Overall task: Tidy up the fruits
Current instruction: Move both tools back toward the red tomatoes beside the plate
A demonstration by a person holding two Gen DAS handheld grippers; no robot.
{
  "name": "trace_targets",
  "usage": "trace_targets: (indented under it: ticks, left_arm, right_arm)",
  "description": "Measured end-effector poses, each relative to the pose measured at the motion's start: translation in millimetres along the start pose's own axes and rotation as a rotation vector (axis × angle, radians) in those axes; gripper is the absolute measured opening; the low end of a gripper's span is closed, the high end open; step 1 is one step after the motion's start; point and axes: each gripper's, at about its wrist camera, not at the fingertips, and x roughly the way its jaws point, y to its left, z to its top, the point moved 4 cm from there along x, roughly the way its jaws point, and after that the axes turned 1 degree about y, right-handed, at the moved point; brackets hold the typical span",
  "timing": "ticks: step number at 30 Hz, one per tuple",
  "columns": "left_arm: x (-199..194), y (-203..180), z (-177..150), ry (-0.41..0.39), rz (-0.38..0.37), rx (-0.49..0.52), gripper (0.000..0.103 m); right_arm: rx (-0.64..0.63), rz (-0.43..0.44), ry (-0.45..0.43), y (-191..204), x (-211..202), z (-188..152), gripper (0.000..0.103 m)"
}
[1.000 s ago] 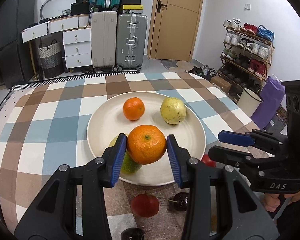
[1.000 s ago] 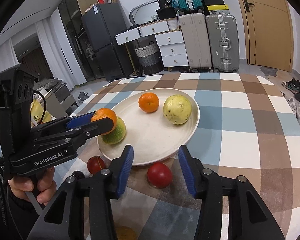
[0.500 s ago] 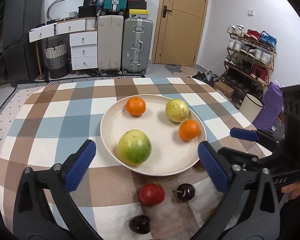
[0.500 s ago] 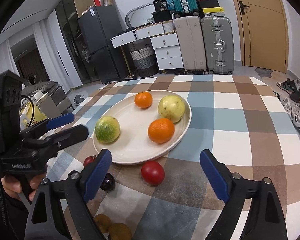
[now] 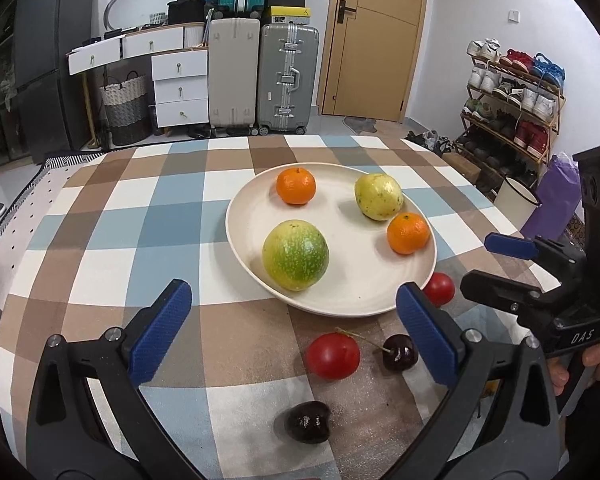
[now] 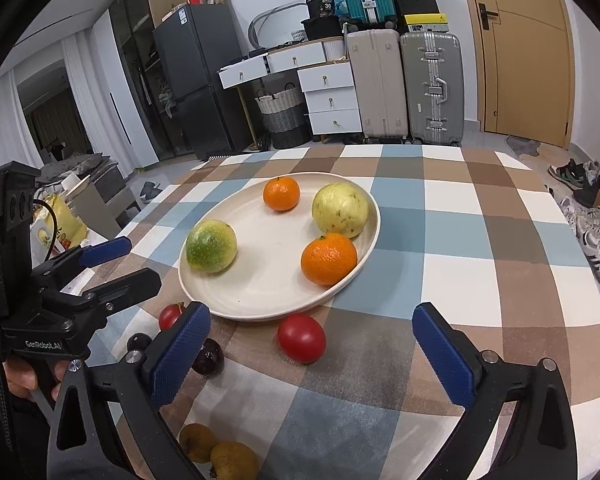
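Left gripper (image 5: 296,336): I just let go, jaws wide, nothing between them.
Orange (image 5: 407,233): now on the plate (image 5: 352,300) by the yellow fruit (image 5: 379,196).
Right gripper (image 6: 314,354): also just opened wide, tomato (image 6: 301,338) ahead looks next.

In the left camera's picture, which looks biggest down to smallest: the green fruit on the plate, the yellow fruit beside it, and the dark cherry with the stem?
1. Green fruit, though it lies nearer the camera than the yellow one.
2. Yellow fruit.
3. Cherry: nearest the camera, yet plainly smallest.
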Motion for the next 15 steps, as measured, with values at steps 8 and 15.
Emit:
trace_targets:
  ticks: [8, 15]
  left_arm:
    - [8.0, -6.8, -6.7, 0.027, 0.013, 0.036, 0.102]
    - [8.0, -8.6, -7.0, 0.034, 0.001, 0.028, 0.102]
  right_arm:
    - [-0.019, -0.001, 0.009, 4.0, -0.6, -2.0, 0.102]
    - [-0.025, 0.024, 0.022, 4.9, -1.4, -3.9, 0.102]
